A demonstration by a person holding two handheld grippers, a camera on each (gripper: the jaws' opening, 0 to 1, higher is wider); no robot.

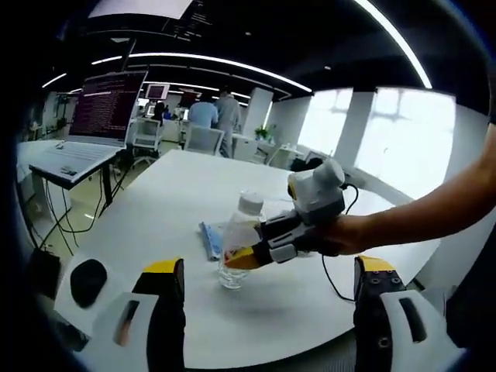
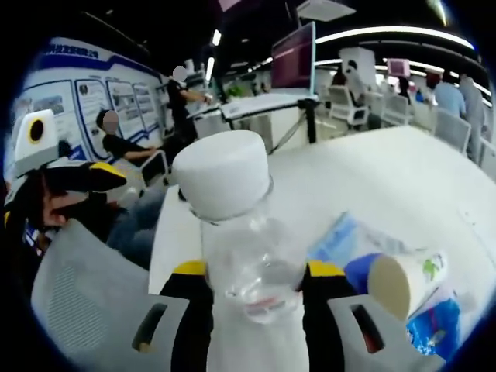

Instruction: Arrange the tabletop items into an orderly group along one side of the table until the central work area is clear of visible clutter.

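A clear plastic bottle (image 1: 237,246) with a white cap stands upright near the middle of the white table (image 1: 155,209). My right gripper (image 1: 260,252) reaches in from the right and is shut on its lower body. In the right gripper view the bottle (image 2: 242,232) sits squeezed between the yellow-tipped jaws of the right gripper (image 2: 257,273). My left gripper (image 1: 270,306) hangs open at the table's near edge, short of the bottle, with nothing between its jaws. A blue packet (image 1: 209,240) lies flat just behind the bottle.
A paper cup (image 2: 407,283) lies on its side beside blue packets (image 2: 341,236). A black mouse (image 1: 87,280) rests on a white sheet at the near left. A laptop (image 1: 89,128) stands on a side stand. A grey mesh chair (image 2: 77,302) and several people are around.
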